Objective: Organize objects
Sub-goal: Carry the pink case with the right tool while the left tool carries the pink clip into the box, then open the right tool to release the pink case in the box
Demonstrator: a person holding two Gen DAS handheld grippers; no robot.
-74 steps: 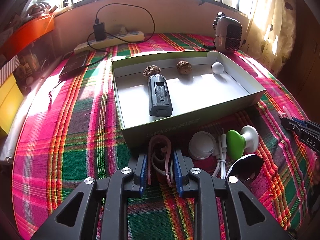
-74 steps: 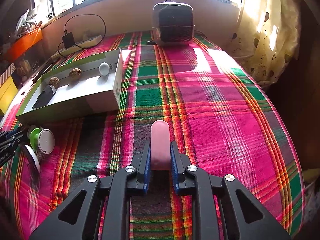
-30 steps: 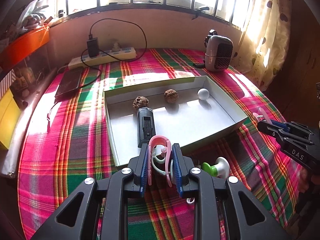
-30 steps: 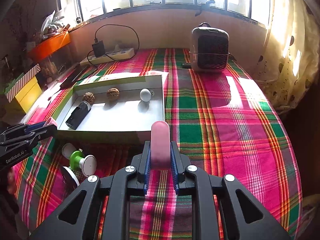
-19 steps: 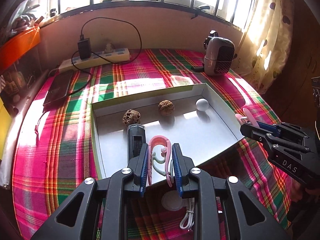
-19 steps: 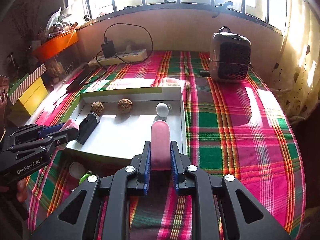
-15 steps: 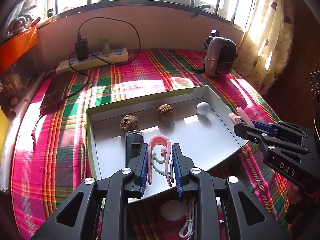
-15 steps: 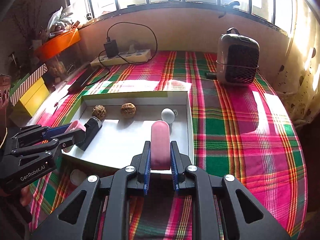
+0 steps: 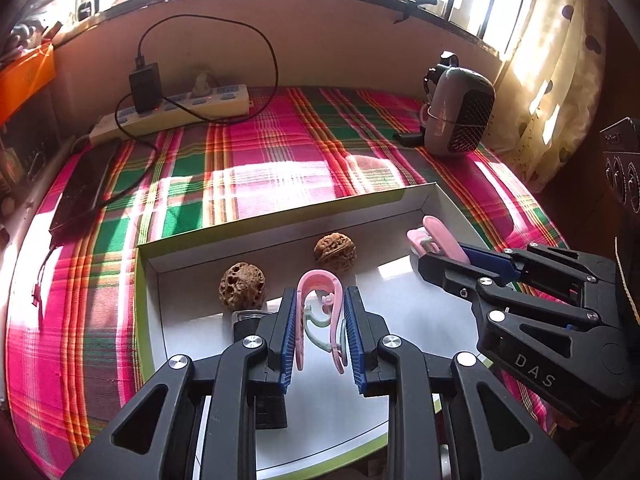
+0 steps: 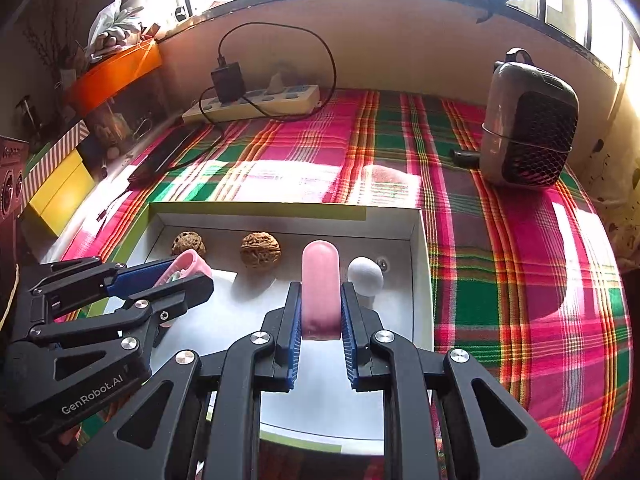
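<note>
Both claws have advanced from the plaid bench to above the white box [image 10: 416,280]. The left claw [image 9: 320,332] grips pink clips [image 9: 318,296]; the right claw [image 10: 320,320] clamps a pink tube [image 10: 320,280]. Releasing from height, either could bounce out or knock the white ball [image 10: 365,276].

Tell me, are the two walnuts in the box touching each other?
Apart. The right wrist view shows bare white box floor between the left walnut and the right walnut.

Left gripper [image 9: 319,330] and right gripper [image 10: 320,320] level, jaws clamped, side by side.
</note>
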